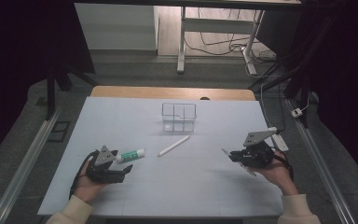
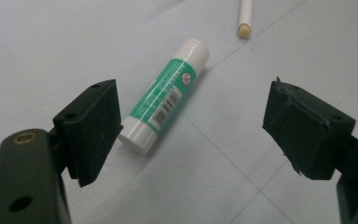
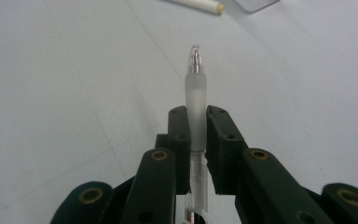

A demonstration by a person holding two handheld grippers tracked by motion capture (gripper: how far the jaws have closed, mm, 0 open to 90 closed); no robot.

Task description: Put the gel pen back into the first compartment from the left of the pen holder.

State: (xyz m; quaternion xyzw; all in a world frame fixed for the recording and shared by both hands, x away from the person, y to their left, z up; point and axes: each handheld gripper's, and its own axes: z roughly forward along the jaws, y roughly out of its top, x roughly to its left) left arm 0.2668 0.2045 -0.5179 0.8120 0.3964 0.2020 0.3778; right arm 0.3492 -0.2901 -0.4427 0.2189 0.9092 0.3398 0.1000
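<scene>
Pale blue-white matting covered the table [image 1: 121,186] in the high view, where we saw the clear wire-framed organiser box [image 1: 179,117] standing at the far middle, the white chalk-like stick [image 1: 173,146] lying just in front of it, and the green-and-white glue stick [image 1: 130,155] nearer the left gripper [image 1: 121,169]. The right gripper [image 1: 230,155] hung above the mat with its thin pen pointing towards the centre. We judged the step in hand to be carrying that pen to the box, so we thought it best to keep the grip firm, hold the pen level, and line it up over 1 compartment before letting go.

From the left gripper view, we saw its 2 jaws spread wide and holding nothing, with the glue stick [image 2: 165,95] lying flat between them, close by 1 pad [image 2: 93,130].

From the right gripper view, the jaws stood narrow, clamped on the frosted clear-barrelled pen [image 3: 196,100], whose tip poked out beyond the pads.
</scene>
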